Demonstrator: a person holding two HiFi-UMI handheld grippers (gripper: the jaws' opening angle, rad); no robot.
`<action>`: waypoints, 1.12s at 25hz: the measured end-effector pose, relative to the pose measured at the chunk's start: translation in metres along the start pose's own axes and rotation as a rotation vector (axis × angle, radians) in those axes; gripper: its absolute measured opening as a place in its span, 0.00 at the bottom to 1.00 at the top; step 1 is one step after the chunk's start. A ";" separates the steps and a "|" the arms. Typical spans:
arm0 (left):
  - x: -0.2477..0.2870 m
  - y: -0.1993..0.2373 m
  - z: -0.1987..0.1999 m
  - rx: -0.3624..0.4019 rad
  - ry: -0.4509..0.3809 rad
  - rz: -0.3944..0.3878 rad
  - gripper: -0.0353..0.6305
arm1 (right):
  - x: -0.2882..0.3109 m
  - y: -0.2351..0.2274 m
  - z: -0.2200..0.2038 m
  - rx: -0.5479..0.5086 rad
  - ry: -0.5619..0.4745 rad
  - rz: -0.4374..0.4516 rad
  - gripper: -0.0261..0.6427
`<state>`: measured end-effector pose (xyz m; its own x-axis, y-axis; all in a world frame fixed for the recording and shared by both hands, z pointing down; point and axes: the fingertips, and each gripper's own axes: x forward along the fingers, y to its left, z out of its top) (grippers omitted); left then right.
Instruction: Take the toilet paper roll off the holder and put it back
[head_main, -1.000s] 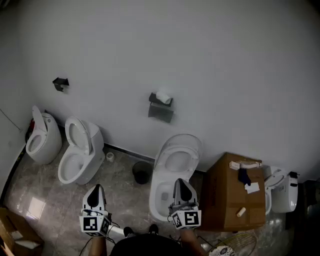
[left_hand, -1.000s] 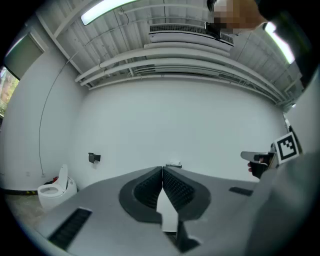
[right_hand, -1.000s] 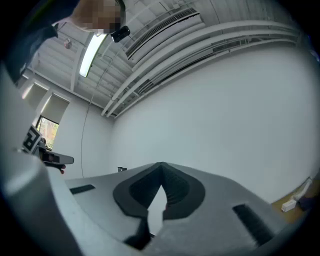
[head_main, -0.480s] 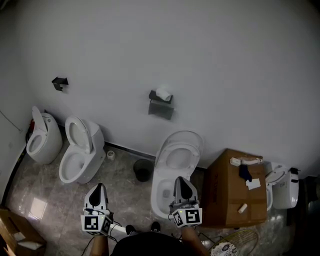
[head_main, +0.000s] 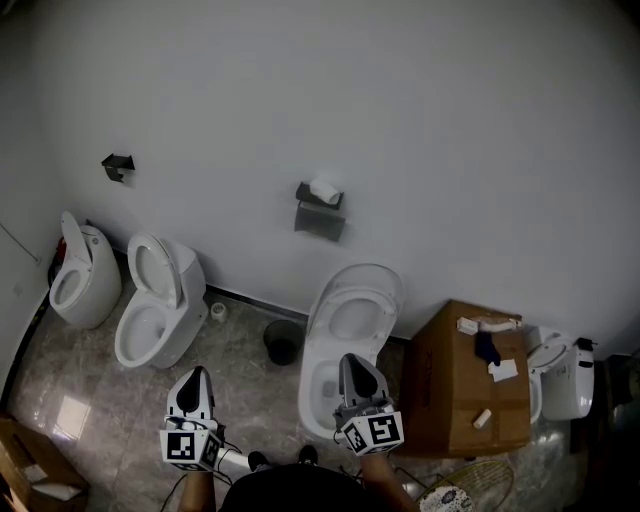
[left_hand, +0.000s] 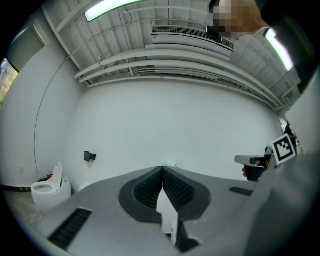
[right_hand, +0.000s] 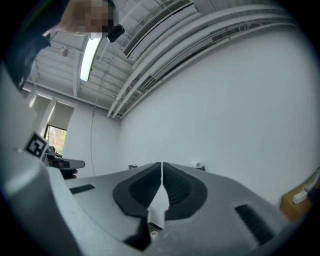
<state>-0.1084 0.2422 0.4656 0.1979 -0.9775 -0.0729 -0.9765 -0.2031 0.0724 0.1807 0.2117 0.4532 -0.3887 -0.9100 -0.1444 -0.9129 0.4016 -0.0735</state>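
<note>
Two clenched, empty hand-held grippers, well apart from the roll on the wall

From the left: a small dark wall fixture (head_main: 118, 165), perhaps a second holder, hangs above two floor toilets (head_main: 160, 300). The left hand-held gripper (head_main: 195, 373) is low in the head view, its jaws pressed together on nothing. The toilet paper roll (head_main: 323, 189) sits on top of its holder (head_main: 320, 215), mounted on the white wall. The right hand-held gripper (head_main: 351, 361) is likewise closed and empty, over a third toilet (head_main: 350, 310), with a cardboard box (head_main: 470, 390) at the far right
</note>
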 end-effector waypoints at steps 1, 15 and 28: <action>0.000 0.001 -0.001 0.002 -0.007 0.003 0.06 | 0.000 0.001 -0.001 0.003 -0.003 0.005 0.04; -0.004 0.000 -0.001 0.007 -0.015 0.012 0.06 | 0.001 0.001 0.009 -0.055 0.009 -0.019 0.11; 0.000 -0.006 -0.002 0.020 -0.022 0.011 0.06 | 0.005 -0.012 0.016 -0.034 -0.004 -0.049 0.41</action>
<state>-0.1022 0.2433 0.4676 0.1850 -0.9783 -0.0937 -0.9802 -0.1905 0.0532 0.1915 0.2042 0.4379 -0.3429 -0.9281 -0.1450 -0.9345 0.3527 -0.0473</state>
